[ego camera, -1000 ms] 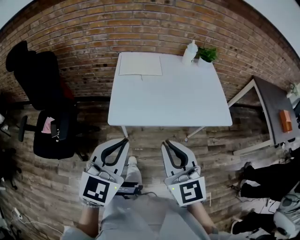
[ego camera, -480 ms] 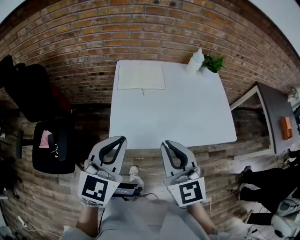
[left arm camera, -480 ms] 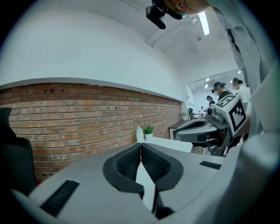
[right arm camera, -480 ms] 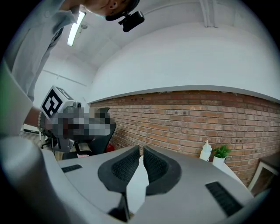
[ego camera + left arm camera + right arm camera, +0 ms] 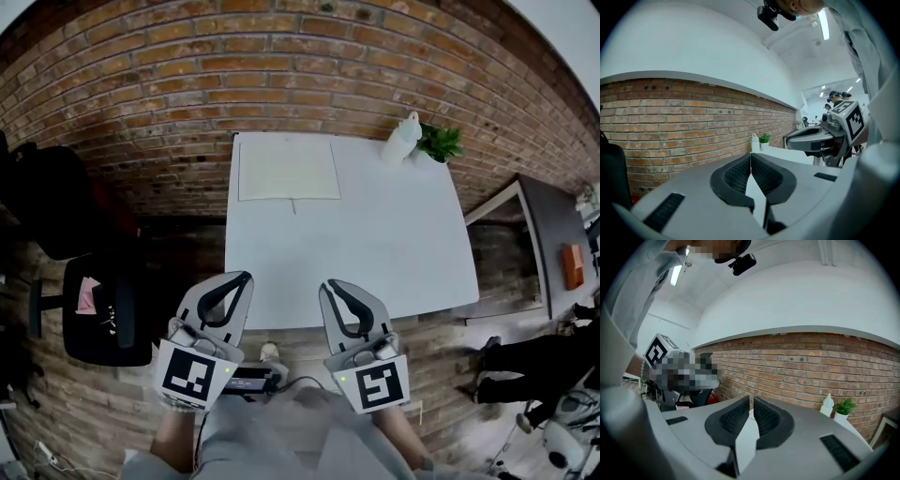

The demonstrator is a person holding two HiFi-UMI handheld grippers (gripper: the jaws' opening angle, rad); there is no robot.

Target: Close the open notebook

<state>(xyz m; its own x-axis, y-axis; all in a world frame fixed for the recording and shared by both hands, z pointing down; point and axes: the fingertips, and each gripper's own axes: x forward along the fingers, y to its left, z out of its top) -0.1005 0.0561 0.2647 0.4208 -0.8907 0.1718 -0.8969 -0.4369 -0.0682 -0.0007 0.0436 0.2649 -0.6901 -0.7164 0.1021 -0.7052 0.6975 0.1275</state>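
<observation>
Head view looks down on both tools, held side by side at the near edge of the counter. The left tongs (image 5: 246, 277) are clenched with nothing between them, and in the left gripper view their ribbed black pads (image 5: 740, 172) meet along a thin seam. The right tongs (image 5: 330, 283) are also clenched and empty. In the right gripper view only a thin slit shows between their pads (image 5: 765, 416). Both point toward the far wall, and their tips reach just over the counter's near edge.

The counter (image 5: 375, 244) is a plain white square top, and most of it is bare. At its far right corner a white bottle (image 5: 403, 139) stands just beside a small green plant (image 5: 441, 142) in a pot. Behind the counter runs a red brick wall (image 5: 281, 75), and above the bricks it is white and smooth. The floor (image 5: 178, 244) is laid in brown wood planks. A black office chair (image 5: 94, 309) stands to the left of the counter. To the right is a dark desk (image 5: 553, 225) with a white frame, and a small orange thing (image 5: 573, 255) lies on it.

The notebook (image 5: 288, 171) lies at the far left of the counter, well apart from both tongs. It is open and flat, with pale, blank-looking pages facing up and its far edge close to the counter's far edge. A thin short strand (image 5: 293, 206) sticks out from its near edge onto the white top.
</observation>
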